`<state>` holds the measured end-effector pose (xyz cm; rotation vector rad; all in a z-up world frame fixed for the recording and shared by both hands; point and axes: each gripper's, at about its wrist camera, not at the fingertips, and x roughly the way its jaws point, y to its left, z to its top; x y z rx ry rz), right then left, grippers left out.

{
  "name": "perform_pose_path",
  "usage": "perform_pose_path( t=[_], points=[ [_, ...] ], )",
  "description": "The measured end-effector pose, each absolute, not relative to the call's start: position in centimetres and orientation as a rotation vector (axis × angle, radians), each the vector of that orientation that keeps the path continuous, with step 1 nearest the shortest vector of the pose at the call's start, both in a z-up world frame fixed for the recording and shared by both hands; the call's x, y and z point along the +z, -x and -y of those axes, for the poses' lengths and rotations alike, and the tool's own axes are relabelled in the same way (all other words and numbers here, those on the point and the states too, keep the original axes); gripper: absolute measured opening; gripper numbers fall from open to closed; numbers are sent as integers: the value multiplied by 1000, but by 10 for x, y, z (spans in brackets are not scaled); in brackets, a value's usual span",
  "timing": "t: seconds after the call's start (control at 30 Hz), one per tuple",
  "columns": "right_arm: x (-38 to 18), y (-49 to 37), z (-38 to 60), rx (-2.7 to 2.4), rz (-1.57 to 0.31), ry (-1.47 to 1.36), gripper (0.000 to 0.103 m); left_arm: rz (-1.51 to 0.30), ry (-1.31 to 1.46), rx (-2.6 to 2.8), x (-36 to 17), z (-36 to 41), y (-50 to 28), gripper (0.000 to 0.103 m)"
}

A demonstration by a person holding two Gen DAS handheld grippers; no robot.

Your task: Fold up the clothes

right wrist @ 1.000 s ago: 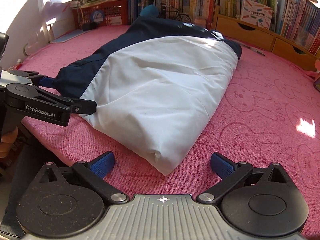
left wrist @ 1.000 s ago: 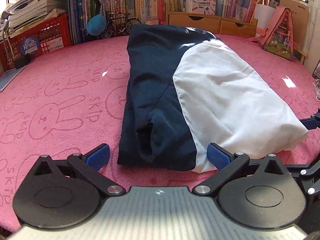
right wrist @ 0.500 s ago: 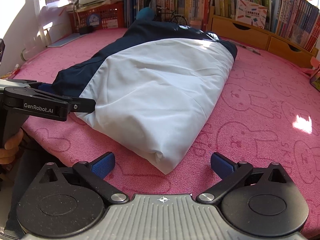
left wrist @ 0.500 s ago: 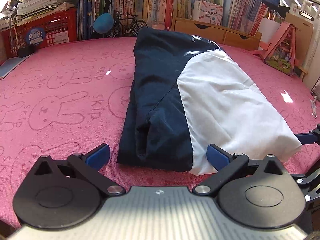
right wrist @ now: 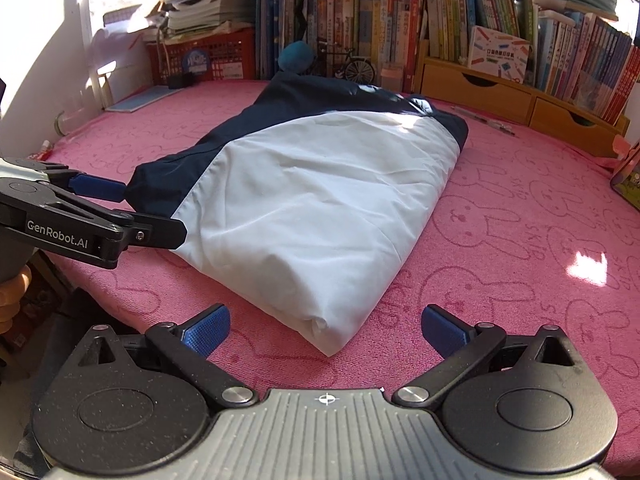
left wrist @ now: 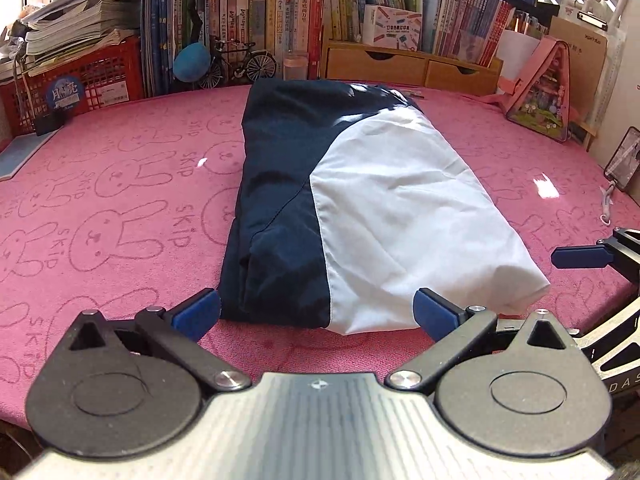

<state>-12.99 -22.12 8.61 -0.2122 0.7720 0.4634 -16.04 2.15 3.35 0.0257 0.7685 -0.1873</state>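
Observation:
A folded navy and white garment lies as a long bundle on the pink rabbit-print table cover; it also shows in the right wrist view. My left gripper is open and empty, its blue pads just short of the bundle's near end, and it shows from the side in the right wrist view. My right gripper is open and empty, just short of the white near corner. One of its fingertips shows at the right edge of the left wrist view.
Books, a red crate, a model bicycle and wooden drawers line the far edge. A pink house-shaped toy stands at the far right. A phone stands at the right edge.
Both grippers have drawn back and risen a little from the bundle's near end. The garment has not moved. Both stay open.

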Motion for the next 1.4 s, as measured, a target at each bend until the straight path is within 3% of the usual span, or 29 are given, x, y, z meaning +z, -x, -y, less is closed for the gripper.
perform_pose_path(
  t=[0.5, 1.4],
  points=[
    [88, 136, 232, 531, -734, 143, 103, -837, -72, -170, 26, -23, 162, 103],
    [87, 117, 223, 523, -774, 314, 103, -906, -269, -234, 35, -20, 137, 103]
  ],
)
